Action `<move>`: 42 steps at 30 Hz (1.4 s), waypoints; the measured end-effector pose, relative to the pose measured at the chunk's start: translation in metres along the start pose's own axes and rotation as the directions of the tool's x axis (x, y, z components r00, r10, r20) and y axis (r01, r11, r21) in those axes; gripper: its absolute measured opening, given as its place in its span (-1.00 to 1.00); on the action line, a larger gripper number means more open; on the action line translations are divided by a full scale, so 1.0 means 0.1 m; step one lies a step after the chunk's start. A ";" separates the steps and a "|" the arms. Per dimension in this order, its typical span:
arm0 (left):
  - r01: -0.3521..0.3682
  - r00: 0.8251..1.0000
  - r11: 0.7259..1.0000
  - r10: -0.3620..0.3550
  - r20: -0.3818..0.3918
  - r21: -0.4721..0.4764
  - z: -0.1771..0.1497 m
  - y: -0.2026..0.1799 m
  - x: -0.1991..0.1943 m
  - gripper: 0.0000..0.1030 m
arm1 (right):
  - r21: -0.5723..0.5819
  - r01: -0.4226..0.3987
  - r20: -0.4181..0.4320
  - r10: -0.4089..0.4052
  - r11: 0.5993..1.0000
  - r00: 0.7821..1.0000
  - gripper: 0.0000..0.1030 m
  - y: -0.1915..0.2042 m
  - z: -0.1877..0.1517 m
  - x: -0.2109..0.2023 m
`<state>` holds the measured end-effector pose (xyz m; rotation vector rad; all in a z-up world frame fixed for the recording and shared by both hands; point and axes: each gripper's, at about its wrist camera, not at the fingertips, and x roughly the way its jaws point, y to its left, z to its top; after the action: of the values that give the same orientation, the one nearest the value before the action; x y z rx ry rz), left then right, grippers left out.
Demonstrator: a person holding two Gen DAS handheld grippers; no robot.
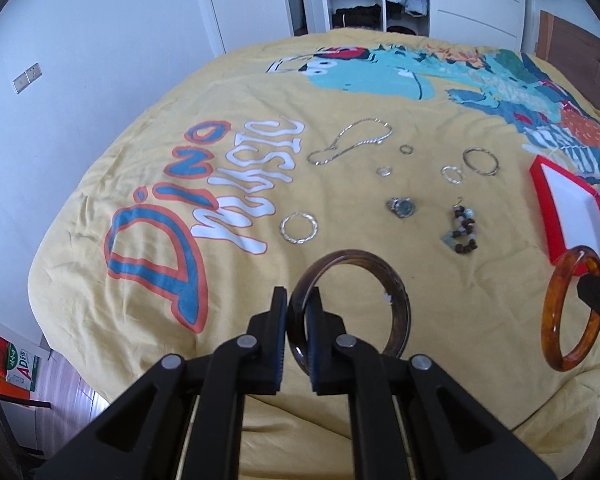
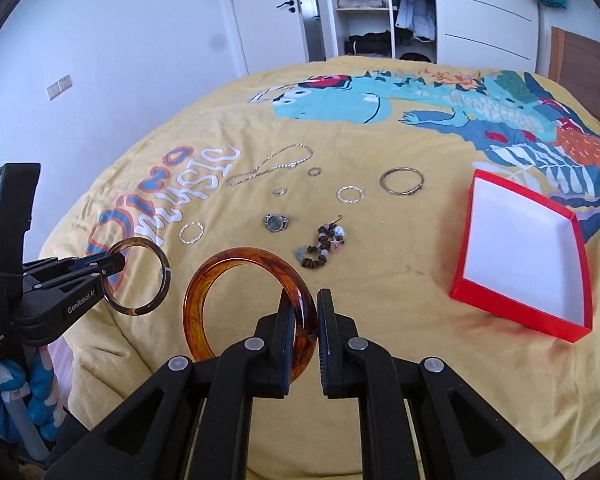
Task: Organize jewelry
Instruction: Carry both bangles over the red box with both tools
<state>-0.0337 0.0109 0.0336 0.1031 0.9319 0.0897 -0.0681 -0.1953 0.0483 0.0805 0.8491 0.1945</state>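
My left gripper (image 1: 299,300) is shut on a dark brown bangle (image 1: 396,300) and holds it above the yellow bedspread; the gripper (image 2: 118,267) and bangle (image 2: 162,280) also show in the right wrist view. My right gripper (image 2: 305,300) is shut on an amber bangle (image 2: 204,280), seen too in the left wrist view (image 1: 550,320). A red box with a white inside (image 2: 520,248) lies open to the right. A silver chain (image 2: 272,166), a watch (image 2: 277,222), a bead bracelet (image 2: 324,246), several silver rings and hoops lie on the bed.
The yellow bedspread (image 2: 380,360) with a dinosaur print covers the whole bed. An open wardrobe (image 2: 364,8) and a white door (image 2: 268,12) stand behind the bed. A wall is on the left.
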 end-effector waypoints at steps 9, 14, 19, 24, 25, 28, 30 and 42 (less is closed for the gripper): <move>0.032 0.999 0.998 -0.034 0.034 0.058 0.11 -0.41 -0.24 -0.84 | 0.090 0.035 0.085 -0.042 0.995 0.996 -0.80 -0.43 0.02 -0.39; 0.115 0.991 0.989 -0.121 0.064 0.090 0.25 -0.77 -0.38 -0.84 | 0.134 0.086 0.133 -0.104 0.987 0.986 -0.80 -0.78 0.10 -0.64; 0.166 0.981 0.974 -0.178 0.070 0.155 0.33 -1.12 -0.46 -0.84 | 0.247 0.115 0.144 -0.153 0.962 0.978 -0.79 -1.33 0.10 -0.69; 0.227 0.969 0.955 -0.240 0.050 0.191 0.48 -1.46 -0.44 -0.84 | 0.302 0.171 0.113 -0.213 0.938 0.970 -0.79 -1.82 0.09 -0.61; 0.246 0.965 0.949 -0.259 0.040 0.199 0.53 -1.57 -0.42 -0.84 | 0.303 0.185 0.105 -0.225 0.935 0.969 -0.79 -1.90 0.09 -0.58; 0.279 0.956 0.932 -0.293 0.027 0.232 0.62 -1.86 -0.38 -0.84 | 0.300 0.220 0.078 -0.254 0.928 0.964 -0.79 -2.14 0.11 -0.48; 0.305 0.948 0.916 -0.318 0.012 0.260 0.67 -2.10 -0.34 -0.84 | 0.295 0.234 0.061 -0.263 0.926 0.963 -0.79 -2.27 0.14 -0.40; 0.370 0.929 0.868 -0.347 -0.130 0.331 0.78 -3.25 0.42 -0.84 | 0.199 0.274 -0.068 -0.266 0.941 0.962 -0.79 -2.87 0.35 0.33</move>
<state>0.0639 -0.3102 0.0050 0.2560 1.0126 -0.4255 0.0191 -0.4695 0.0040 0.1543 0.9091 -0.1520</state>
